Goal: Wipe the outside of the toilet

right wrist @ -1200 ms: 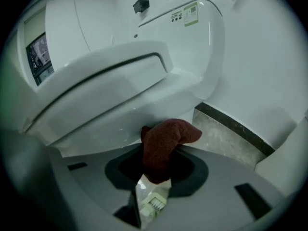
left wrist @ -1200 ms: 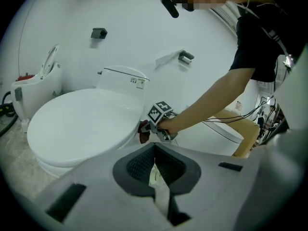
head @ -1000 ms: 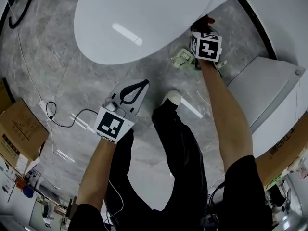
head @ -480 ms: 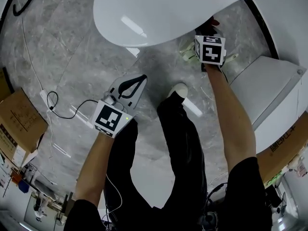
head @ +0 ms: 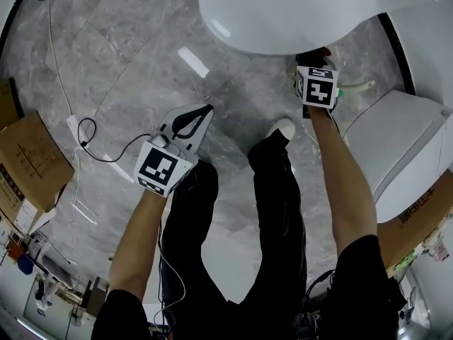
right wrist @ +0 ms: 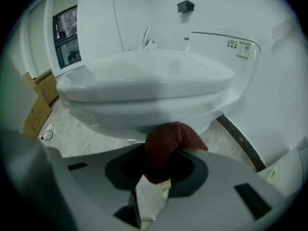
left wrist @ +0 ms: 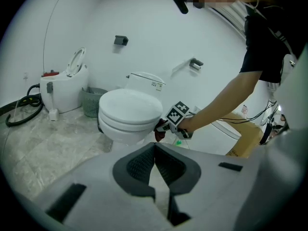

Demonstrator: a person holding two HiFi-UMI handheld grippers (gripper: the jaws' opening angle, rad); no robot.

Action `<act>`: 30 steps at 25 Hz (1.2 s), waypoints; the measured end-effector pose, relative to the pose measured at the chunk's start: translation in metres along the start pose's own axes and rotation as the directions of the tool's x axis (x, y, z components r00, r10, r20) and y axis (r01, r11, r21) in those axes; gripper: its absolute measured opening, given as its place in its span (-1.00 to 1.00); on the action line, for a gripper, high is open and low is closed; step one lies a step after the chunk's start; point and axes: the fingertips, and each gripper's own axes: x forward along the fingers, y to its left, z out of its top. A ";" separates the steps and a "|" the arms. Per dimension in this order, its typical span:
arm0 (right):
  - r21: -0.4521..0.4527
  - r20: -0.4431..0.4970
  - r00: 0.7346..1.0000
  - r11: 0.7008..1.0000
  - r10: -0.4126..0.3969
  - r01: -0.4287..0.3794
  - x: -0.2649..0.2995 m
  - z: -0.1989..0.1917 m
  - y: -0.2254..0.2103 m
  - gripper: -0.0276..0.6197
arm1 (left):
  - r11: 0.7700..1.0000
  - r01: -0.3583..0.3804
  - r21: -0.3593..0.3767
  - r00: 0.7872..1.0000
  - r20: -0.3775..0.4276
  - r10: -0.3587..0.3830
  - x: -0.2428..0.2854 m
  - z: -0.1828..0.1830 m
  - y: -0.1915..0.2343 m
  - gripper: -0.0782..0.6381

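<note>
Toilet (right wrist: 144, 90), white, stands on grey marbled floor (head: 106, 69); right gripper (right wrist: 154, 174) clamps a dark red cloth (right wrist: 166, 146) at the bowl's underside, left gripper (left wrist: 155, 162) hangs with jaws together, empty.

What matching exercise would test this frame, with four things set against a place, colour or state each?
Things:
1. left tongs
2. right tongs
3. cloth
4. cardboard box

States:
A. dark red, up against the toilet bowl
B. shut, empty, held clear of the toilet
C. brown, on the floor
D. shut on the cloth

Pairs: 1-B, 2-D, 3-A, 4-C.
</note>
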 end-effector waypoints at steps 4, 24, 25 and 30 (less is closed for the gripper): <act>0.020 -0.024 1.000 1.000 -0.006 0.007 -0.005 -0.003 0.037 -0.58 | 1.000 -0.018 -0.006 1.000 0.006 0.018 -0.038 -0.012 0.020 -0.78; 0.263 -0.106 0.994 0.965 0.016 0.012 -0.005 0.040 0.222 -0.59 | 0.997 -0.057 -0.042 0.998 0.016 0.058 -0.194 -0.061 0.126 -0.78; 0.306 -0.107 0.994 0.952 0.015 0.019 -0.003 0.043 0.226 -0.59 | 0.997 -0.062 -0.041 0.998 0.016 0.062 -0.198 -0.060 0.132 -0.78; 0.520 -0.107 0.994 0.853 0.015 0.043 0.006 0.062 0.243 -0.59 | 0.996 -0.077 -0.048 0.997 0.014 0.078 -0.205 -0.049 0.165 -0.78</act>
